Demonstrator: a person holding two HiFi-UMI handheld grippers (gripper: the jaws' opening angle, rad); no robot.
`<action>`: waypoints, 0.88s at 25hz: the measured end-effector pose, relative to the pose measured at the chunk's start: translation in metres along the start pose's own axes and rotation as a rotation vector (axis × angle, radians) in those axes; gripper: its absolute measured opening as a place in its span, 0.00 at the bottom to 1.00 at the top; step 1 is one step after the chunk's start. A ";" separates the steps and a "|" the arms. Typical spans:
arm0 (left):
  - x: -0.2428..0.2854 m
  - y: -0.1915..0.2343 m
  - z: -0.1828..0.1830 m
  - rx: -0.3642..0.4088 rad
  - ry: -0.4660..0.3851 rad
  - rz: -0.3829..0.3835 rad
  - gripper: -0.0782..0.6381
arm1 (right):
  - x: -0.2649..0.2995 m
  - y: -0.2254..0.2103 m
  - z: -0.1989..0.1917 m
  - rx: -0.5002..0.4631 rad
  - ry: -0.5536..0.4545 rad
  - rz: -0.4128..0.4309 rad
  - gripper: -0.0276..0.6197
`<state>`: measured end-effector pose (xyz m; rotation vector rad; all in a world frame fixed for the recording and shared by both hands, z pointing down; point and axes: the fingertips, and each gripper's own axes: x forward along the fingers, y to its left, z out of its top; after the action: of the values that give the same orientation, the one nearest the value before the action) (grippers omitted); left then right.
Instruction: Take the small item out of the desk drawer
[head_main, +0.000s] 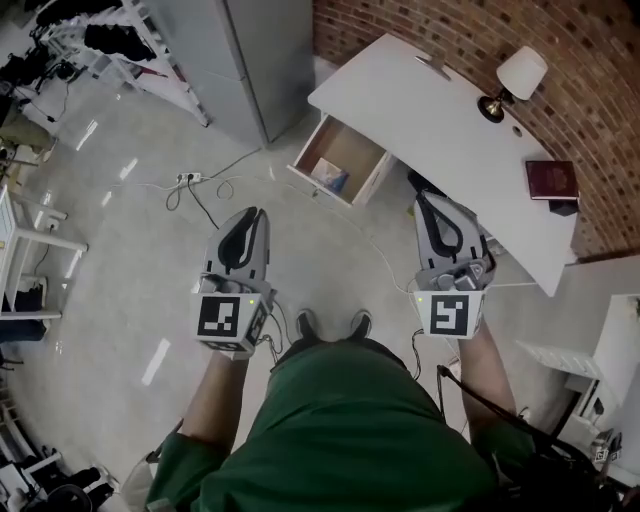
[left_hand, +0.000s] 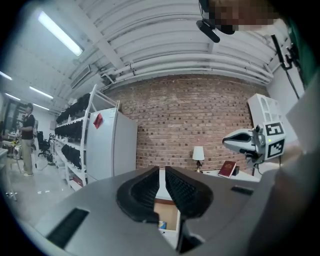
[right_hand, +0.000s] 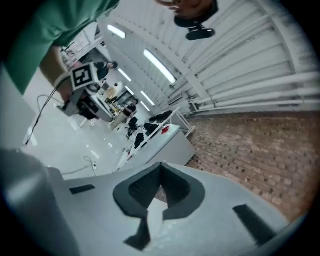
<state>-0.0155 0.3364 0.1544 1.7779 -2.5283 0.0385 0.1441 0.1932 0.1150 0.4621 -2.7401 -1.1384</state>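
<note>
A white desk (head_main: 430, 110) stands against the brick wall, and its drawer (head_main: 345, 150) is pulled open. A small blue item (head_main: 331, 179) lies at the drawer's front right. Both grippers are held level over the floor, short of the desk. My left gripper (head_main: 258, 213) points toward the drawer, its jaws nearly touching with nothing between them. In the left gripper view the left gripper (left_hand: 162, 172) frames the drawer (left_hand: 169, 209) and the blue item (left_hand: 161, 225) below its tips. My right gripper (head_main: 424, 200) is shut and empty near the desk's front edge; the right gripper (right_hand: 161, 175) shows its pads meeting.
On the desk stand a lamp (head_main: 513, 82) and a dark red book (head_main: 552, 180). A grey cabinet (head_main: 250, 60) stands left of the desk. A power strip (head_main: 188, 178) with cables lies on the floor. A white rack (head_main: 30, 235) is at the far left.
</note>
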 end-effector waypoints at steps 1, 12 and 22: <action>-0.002 0.006 -0.001 -0.002 -0.001 0.000 0.16 | 0.004 0.007 0.002 -0.074 0.021 0.018 0.05; -0.014 0.065 -0.012 -0.024 -0.012 -0.034 0.16 | 0.041 0.015 0.023 -0.049 0.067 -0.106 0.05; 0.007 0.082 -0.020 -0.022 0.007 -0.061 0.16 | 0.064 0.020 -0.010 0.199 0.170 -0.093 0.05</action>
<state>-0.0944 0.3581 0.1758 1.8420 -2.4589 0.0148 0.0818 0.1786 0.1364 0.6845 -2.7172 -0.8049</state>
